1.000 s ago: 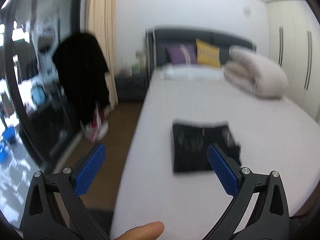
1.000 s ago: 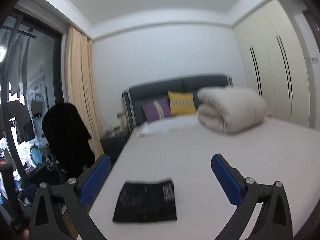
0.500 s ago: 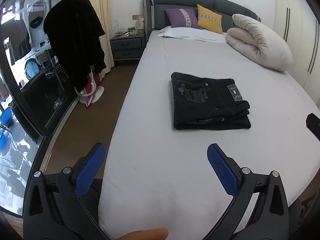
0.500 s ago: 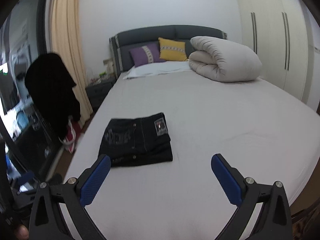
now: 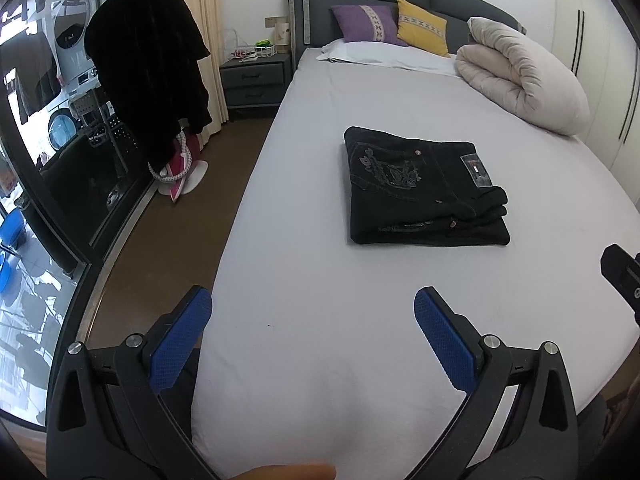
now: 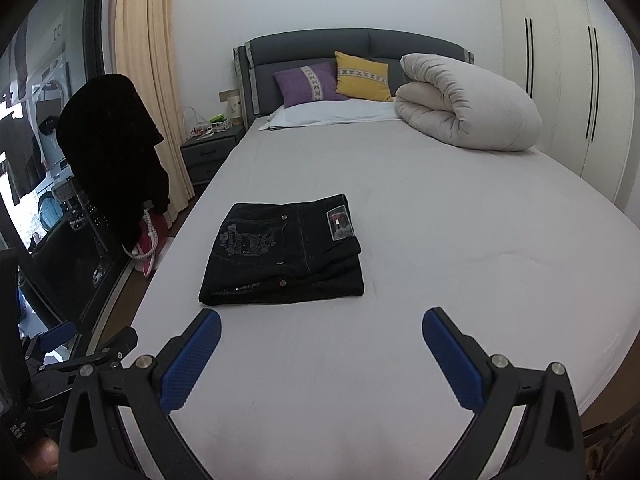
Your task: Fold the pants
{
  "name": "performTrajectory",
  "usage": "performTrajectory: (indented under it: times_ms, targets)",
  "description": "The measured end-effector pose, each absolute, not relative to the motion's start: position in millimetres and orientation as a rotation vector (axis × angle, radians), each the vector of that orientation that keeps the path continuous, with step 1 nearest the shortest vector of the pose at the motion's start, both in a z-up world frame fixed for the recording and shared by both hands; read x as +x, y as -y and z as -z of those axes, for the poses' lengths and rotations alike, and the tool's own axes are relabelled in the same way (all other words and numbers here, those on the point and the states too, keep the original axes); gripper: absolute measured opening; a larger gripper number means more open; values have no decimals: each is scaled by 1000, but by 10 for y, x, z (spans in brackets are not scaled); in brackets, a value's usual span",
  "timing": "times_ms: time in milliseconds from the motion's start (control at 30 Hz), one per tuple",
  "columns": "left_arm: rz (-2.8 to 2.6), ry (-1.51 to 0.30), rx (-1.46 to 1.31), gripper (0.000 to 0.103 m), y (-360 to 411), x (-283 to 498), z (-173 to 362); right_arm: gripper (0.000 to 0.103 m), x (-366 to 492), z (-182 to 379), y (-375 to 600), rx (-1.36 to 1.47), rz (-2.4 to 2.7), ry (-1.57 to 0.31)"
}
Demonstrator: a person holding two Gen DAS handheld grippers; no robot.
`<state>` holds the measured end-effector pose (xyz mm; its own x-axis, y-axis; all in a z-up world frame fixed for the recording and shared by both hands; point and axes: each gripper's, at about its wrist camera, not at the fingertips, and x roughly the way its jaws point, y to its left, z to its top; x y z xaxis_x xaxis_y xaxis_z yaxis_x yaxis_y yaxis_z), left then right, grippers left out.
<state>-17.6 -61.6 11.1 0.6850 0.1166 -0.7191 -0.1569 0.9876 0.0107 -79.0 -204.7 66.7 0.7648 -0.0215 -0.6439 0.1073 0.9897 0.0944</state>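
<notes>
And there they are, the pants (image 5: 424,192), black denim stacked in a tidy rectangle on the bed (image 5: 360,340), lying toward its left side, well short of the pillows. Layers sit square on one another, label patch facing up, edges fairly even. By the look of it the folding is finished; at most a stray bulge at the right-hand edge of the stack could take a little tidying. Now the tools: the left hand-held gripper (image 5: 312,328) hangs above bare sheet near the foot of the bed, blue pads spread wide, holding nothing, touching nothing. The right hand-held gripper (image 6: 320,350) matches it, jaws wide apart, empty, clear of the pants just ahead.
</notes>
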Motion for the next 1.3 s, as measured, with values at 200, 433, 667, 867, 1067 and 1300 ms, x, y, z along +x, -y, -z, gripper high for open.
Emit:
performTrajectory:
  times_ms: [200,433,667,867,1067,1300]
  targets:
    - [-149,-803,-52,103,636,-166,-75,103,-782,-651,2047,130,65,-712]
    - [-146,-801,-50,103,650,-152,-57,103,-774,-631,2041,133,59,-723]
    - [-139,-801,-51,103,665,-145,-37,103,-767,-618,2043,134,58,-729]
    - [-136,-801,-51,103,667,-140,-33,103,-763,-604,2042,135,56,-732]
    - [-132,-802,-50,103,666,-132,-22,103,-761,-605,2046,135,55,-732]
    - [-132,-802,-49,103,668,-133,-23,103,-761,-583,2038,135,55,-733]
